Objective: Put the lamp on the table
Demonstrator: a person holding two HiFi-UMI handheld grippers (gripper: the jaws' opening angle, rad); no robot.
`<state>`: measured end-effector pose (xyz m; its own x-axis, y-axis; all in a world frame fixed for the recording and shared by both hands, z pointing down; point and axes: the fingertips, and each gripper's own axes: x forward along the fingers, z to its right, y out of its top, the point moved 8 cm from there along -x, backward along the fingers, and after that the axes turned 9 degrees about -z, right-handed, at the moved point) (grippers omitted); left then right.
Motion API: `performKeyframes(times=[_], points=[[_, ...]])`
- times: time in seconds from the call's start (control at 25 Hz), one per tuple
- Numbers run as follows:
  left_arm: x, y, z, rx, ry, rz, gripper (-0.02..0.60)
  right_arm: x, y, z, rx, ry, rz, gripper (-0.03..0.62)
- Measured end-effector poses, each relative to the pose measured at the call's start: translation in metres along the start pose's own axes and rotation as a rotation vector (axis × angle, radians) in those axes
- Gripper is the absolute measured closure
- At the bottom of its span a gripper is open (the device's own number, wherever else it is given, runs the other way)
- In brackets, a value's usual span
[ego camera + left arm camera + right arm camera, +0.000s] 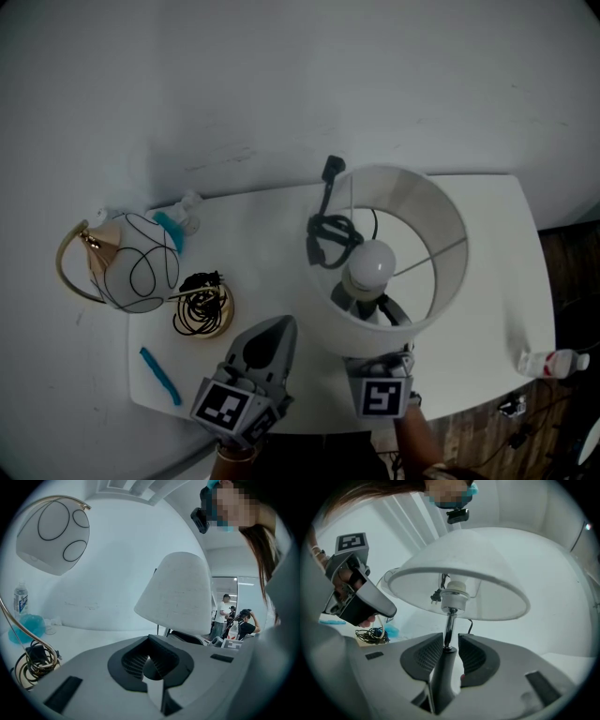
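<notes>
Progress, as I judge it: nearly done. My left gripper (279, 326) is clenched shut on nothing and sits idle near the front edge of the matte white table (497, 234). The white drum-shade lamp (370, 270) stands upright on the table, right of mid, close to the front edge. My right gripper (449, 649) is released: jaws wide, lamp neck btwn them, pads not pressing it as far as I can see. Left to do, prob.: back the right gripper off w/o nudging the lamp.

Materials, L to R:
- **Left edge:** a round white globe lamp (136, 265), smooth, w/ thin black loop lines, hung in a brass-coloured arc (64, 267).
- **Just beside it:** a tangle of thin black cable (199, 305) on a round gold disc (223, 321).
- **Near the front-left corner:** a small flat blue strip (159, 375).
- **Task lamp:**
  - Shade (412, 202) looks like stiff, fine-textured fabric, w/ wire spokes inside.
  - Frosted round bulb (377, 255).
  - Shiny chrome stem (449, 625).
  - Smooth black tapered base (440, 681).
- **Off the right edge:** a clear plastic bottle (553, 361) lies on the dark wood floor (487, 439).
</notes>
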<state>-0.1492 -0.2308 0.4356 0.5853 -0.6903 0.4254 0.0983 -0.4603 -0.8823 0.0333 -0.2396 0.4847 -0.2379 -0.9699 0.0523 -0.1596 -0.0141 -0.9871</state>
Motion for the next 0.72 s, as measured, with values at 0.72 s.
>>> performKeyframes(times=[0.72], points=[[-0.005,0.001,0.012,-0.005,0.000,-0.015,0.583,-0.039,-0.003,0.001,0.005,0.003,-0.051,0.484]])
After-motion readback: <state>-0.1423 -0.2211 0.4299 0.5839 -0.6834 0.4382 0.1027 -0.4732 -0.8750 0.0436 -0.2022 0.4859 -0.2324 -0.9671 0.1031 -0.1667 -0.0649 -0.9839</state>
